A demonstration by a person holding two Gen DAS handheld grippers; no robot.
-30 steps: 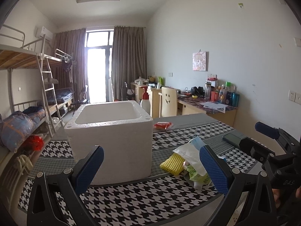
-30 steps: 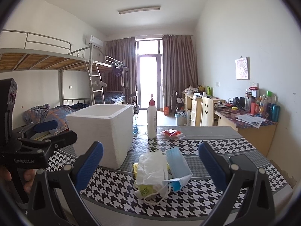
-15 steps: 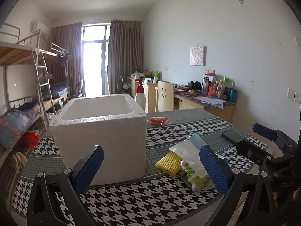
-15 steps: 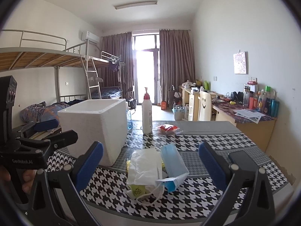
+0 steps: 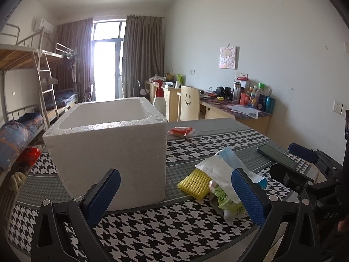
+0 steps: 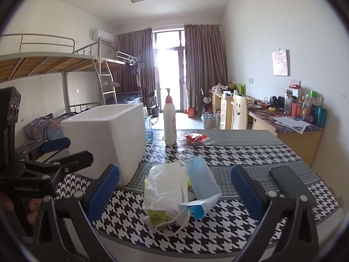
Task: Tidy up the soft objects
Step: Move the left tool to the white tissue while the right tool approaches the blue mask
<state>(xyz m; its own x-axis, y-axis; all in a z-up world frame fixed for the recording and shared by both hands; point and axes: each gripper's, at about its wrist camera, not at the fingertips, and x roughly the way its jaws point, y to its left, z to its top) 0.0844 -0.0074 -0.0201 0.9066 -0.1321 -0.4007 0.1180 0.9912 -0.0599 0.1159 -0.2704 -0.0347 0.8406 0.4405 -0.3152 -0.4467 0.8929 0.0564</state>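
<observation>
A white foam box (image 5: 113,150) (image 6: 109,139) stands open-topped on the houndstooth table. Right of it lies a pile of soft things: a yellow foam net (image 5: 194,184), a white mask (image 6: 163,185), a blue mask (image 6: 201,181) and a green packet (image 5: 226,200) (image 6: 156,215). My left gripper (image 5: 174,196) is open above the table's near edge, facing the box's front corner. My right gripper (image 6: 174,192) is open with the pile straight ahead between its fingers, apart from it. Each gripper shows in the other's view at the side.
A dark phone (image 6: 290,183) (image 5: 277,156) lies on the table at the right. A white pump bottle (image 6: 169,120) and a red packet (image 6: 195,138) (image 5: 180,131) sit at the far side. Bunk beds stand left, desks and a chair right.
Both grippers have drifted forward and slightly down towards the table; the box and pile look larger. Nothing on the table has moved.
</observation>
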